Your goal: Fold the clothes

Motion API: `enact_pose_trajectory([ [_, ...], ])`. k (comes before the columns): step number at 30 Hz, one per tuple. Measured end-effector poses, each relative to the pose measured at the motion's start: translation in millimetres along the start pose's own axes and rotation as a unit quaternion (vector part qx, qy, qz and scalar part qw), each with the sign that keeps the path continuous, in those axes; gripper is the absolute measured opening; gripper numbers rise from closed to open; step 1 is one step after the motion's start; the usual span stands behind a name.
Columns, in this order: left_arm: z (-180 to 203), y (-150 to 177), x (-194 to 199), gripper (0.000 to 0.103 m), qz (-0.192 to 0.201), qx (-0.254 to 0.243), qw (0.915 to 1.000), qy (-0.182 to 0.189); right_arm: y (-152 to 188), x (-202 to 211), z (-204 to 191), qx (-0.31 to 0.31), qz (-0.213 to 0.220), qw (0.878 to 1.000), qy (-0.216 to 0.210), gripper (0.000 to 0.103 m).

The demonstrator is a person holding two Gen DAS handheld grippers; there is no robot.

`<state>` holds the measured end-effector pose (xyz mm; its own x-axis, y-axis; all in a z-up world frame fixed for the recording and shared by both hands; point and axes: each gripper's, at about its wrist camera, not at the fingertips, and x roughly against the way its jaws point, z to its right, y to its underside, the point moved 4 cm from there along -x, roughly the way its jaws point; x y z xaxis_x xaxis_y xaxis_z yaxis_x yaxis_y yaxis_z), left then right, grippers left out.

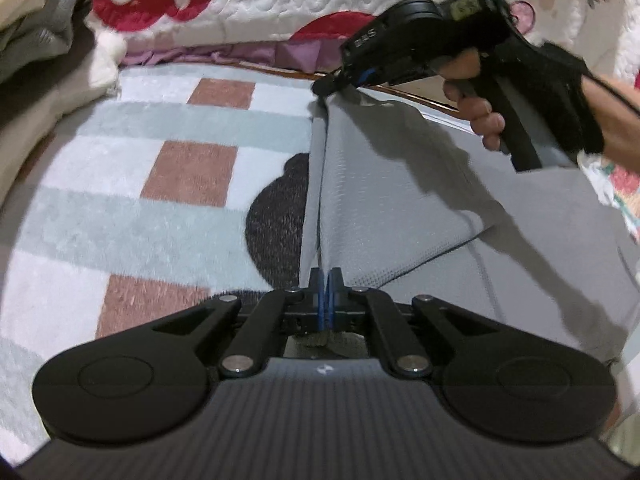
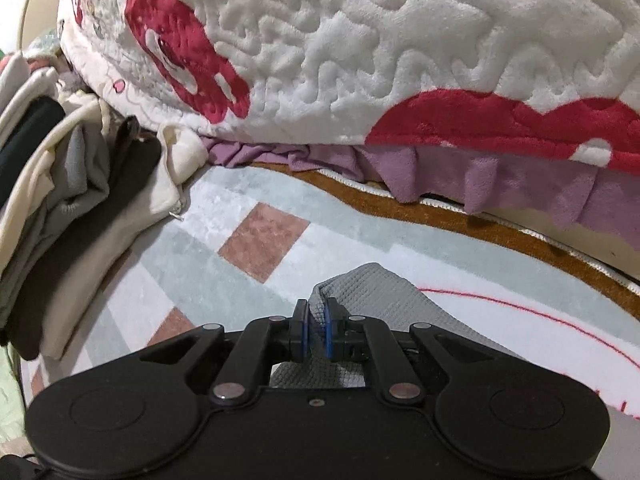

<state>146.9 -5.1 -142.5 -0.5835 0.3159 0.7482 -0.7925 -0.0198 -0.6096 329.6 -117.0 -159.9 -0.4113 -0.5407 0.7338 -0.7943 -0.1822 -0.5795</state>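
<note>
Soft pile carpet (image 1: 132,184) covers the floor, checked in pale mint, white and dusty-pink squares, with a brown border (image 2: 460,216) running along the foot of a bed. Draped over that bed at twelve o'clock is a thick cream blanket (image 2: 360,32), quilted in squiggly ridges with plush red patches, and a lilac ruffle (image 2: 500,184) hangs beneath it. At nine o'clock in the right wrist view sits a stack of folded clothes (image 2: 60,184) in cream, grey and black. The grey garment (image 1: 392,184), a waffle-textured knit, lies on the carpet at three o'clock in the left wrist view, one layer folded over with a straight raised edge. The left gripper (image 1: 328,280) has its blue-padded jaws pinched together on the near end of that edge. The right gripper (image 2: 316,312), held in a hand (image 1: 480,92) wearing a black fingerless glove, is clamped on the far corner, fabric bunched between its pads.
</note>
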Motion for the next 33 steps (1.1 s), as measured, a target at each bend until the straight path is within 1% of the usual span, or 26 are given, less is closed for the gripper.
enact_pose_trajectory([
  [2,-3,2,-3,0.001,-0.006,0.004,1.0,-0.003,-2,7,-1,0.005,0.038,0.999,0.001,0.008],
  [3,-4,3,-4,0.001,-0.007,0.006,0.9999,-0.003,-4,13,2,0.003,0.065,0.998,0.014,0.015],
  [4,-5,3,-5,0.001,-0.007,0.009,0.9999,-0.003,-7,19,7,-0.007,0.085,0.996,0.028,0.032],
  [6,-5,2,-5,0.001,-0.009,0.01,0.9999,-0.003,-9,31,15,-0.014,0.099,0.994,0.044,0.047],
  [8,-5,1,-6,0.001,-0.011,0.01,0.9999,-0.005,-2,42,9,0.024,0.103,0.992,0.074,0.047],
  [10,-5,0,-7,0.001,-0.013,0.009,0.9998,-0.007,14,50,-3,0.075,0.103,0.988,0.089,0.047],
  [12,-4,0,-6,0.001,-0.015,0.006,0.9998,-0.009,32,45,-11,0.108,0.081,0.988,0.074,0.047],
  [13,-3,1,-6,0.001,-0.015,0.003,0.9998,-0.011,39,40,-13,0.122,0.067,0.987,0.075,0.044],
  [15,-3,1,-6,0.001,-0.015,0.0,0.9998,-0.011,48,15,-4,0.137,0.032,0.983,0.115,0.042],
  [16,-4,2,-5,0.001,-0.014,0.0,0.9998,-0.011,50,6,1,0.143,0.027,0.981,0.131,0.042],
  [17,-5,2,-5,0.001,-0.013,0.0,0.9999,-0.01,46,6,7,0.138,0.048,0.98,0.139,0.042],
  [18,-6,2,-5,0.001,-0.013,0.002,0.9999,-0.008,41,7,14,0.118,0.06,0.979,0.152,0.043],
  [19,-7,2,-5,0.001,-0.014,0.004,0.9999,-0.007,34,12,22,0.085,0.078,0.978,0.172,0.04],
  [20,-8,2,-5,0.001,-0.014,0.005,0.9999,-0.006,31,20,29,0.051,0.093,0.974,0.201,0.041],
  [21,-8,1,-6,0.002,-0.015,0.006,0.9999,-0.005,29,30,32,0.02,0.109,0.972,0.209,0.04],
  [22,-9,1,-6,0.002,-0.016,0.006,0.9998,-0.005,33,43,30,-0.002,0.127,0.974,0.188,0.04],
  [24,-9,0,-6,0.002,-0.018,0.008,0.9998,-0.006,50,70,17,-0.021,0.149,0.98,0.131,0.04],
  [25,-9,0,-6,0.002,-0.02,0.009,0.9997,-0.007,60,82,11,-0.024,0.155,0.981,0.111,0.041],
  [27,-8,0,-6,0.003,-0.02,0.01,0.9997,-0.012,91,96,6,0.011,0.132,0.984,0.123,0.043],
  [28,-7,0,-6,0.004,-0.02,0.01,0.9996,-0.016,107,100,5,0.032,0.114,0.984,0.134,0.044],
  [30,-6,0,-6,0.004,-0.019,0.008,0.9996,-0.021,138,101,9,0.07,0.064,0.982,0.161,0.044],
  [31,-5,0,-6,0.004,-0.019,0.007,0.9995,-0.024,147,101,14,0.078,0.051,0.98,0.174,0.046],
  [33,-4,0,-5,0.005,-0.019,0.002,0.9994,-0.029,156,112,26,0.065,0.06,0.979,0.181,0.048],
])
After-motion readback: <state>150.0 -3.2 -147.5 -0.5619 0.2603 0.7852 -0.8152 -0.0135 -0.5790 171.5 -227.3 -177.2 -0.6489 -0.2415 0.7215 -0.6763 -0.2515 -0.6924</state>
